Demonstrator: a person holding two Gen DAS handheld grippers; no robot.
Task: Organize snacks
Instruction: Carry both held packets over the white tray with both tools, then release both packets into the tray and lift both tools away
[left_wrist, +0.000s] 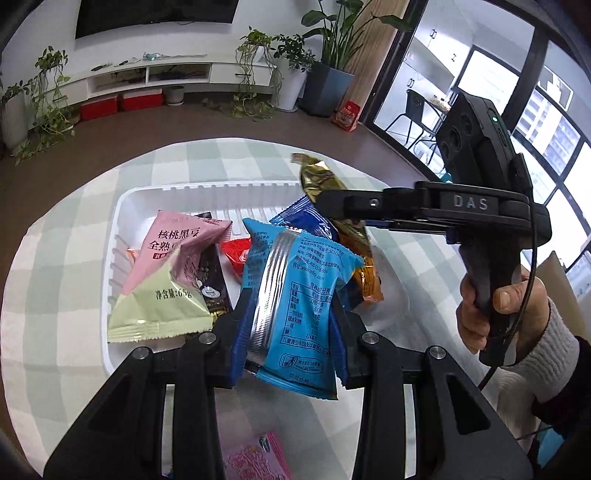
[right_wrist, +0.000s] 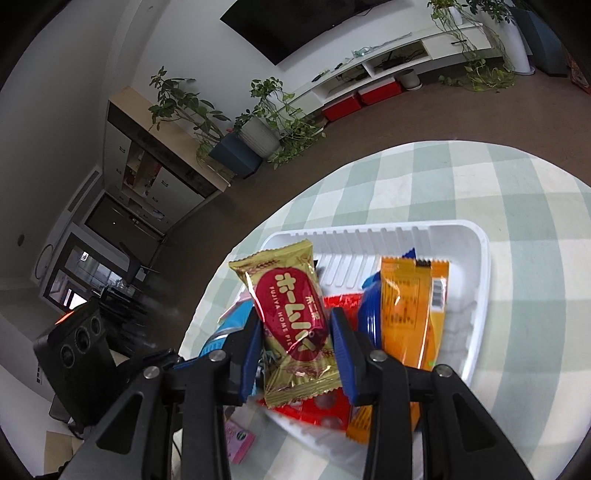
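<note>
My left gripper (left_wrist: 291, 314) is shut on a light blue snack packet (left_wrist: 295, 295) and holds it above the near edge of the white tray (left_wrist: 118, 218). My right gripper (right_wrist: 297, 332) is shut on a gold and red Fujiya packet (right_wrist: 291, 321), held over the tray (right_wrist: 476, 266); the gripper also shows in the left wrist view (left_wrist: 325, 201) gripping the gold packet (left_wrist: 317, 177). In the tray lie a pink and green triangular packet (left_wrist: 166, 273), a dark brown packet (left_wrist: 212, 280), a red packet (left_wrist: 236, 254), a dark blue packet (left_wrist: 310, 221) and an orange packet (right_wrist: 410, 314).
The tray sits on a round table with a green and white checked cloth (left_wrist: 55, 295). A pink packet (left_wrist: 255, 458) lies on the cloth near me, also in the right wrist view (right_wrist: 240, 439). The floor, plants and a TV cabinet lie beyond.
</note>
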